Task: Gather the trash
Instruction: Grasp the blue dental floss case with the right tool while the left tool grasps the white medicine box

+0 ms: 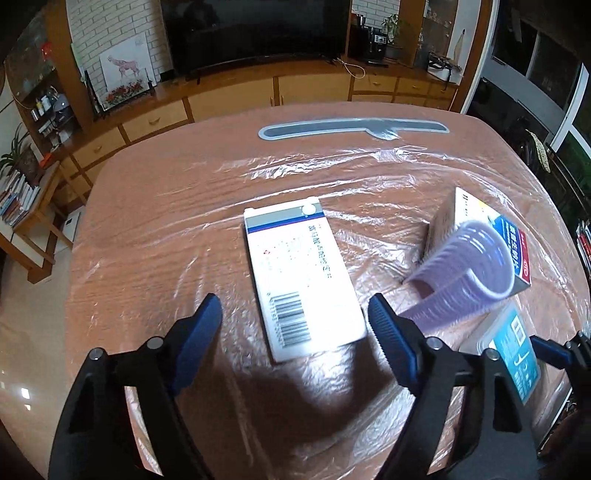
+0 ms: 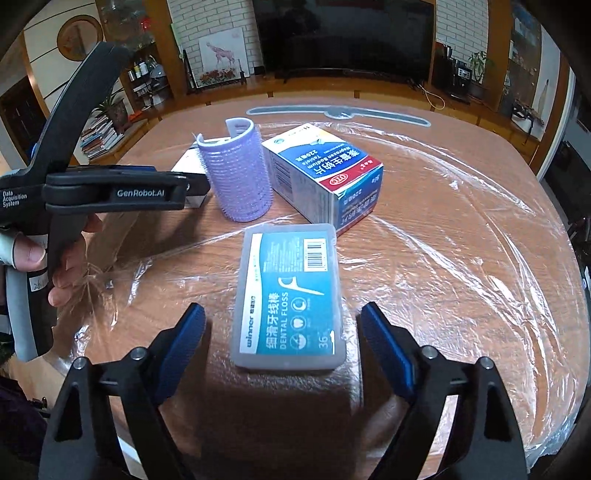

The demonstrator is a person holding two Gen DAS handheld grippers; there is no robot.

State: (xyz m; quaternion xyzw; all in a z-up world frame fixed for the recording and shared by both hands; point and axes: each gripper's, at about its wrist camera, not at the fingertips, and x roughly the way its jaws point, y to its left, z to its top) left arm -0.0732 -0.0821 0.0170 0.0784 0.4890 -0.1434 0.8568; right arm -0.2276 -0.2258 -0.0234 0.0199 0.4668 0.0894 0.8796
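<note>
A flat white medicine box (image 1: 301,278) with a barcode lies on the plastic-wrapped table, just ahead of my open, empty left gripper (image 1: 295,314). A purple hair roller (image 1: 465,269) lies to its right, also in the right wrist view (image 2: 240,173). A blue and white medicine box (image 2: 321,173) stands behind it (image 1: 491,240). A dental floss case (image 2: 290,295) lies flat between the fingers of my open right gripper (image 2: 282,325); it also shows in the left wrist view (image 1: 513,350). The left gripper's body (image 2: 110,188) shows at the left.
The round wooden table (image 1: 166,206) is covered in clear plastic film. A grey strip (image 1: 351,127) lies at its far edge. Beyond stand wooden cabinets (image 1: 229,99) and a television (image 1: 255,33). The table's edges drop off left and right.
</note>
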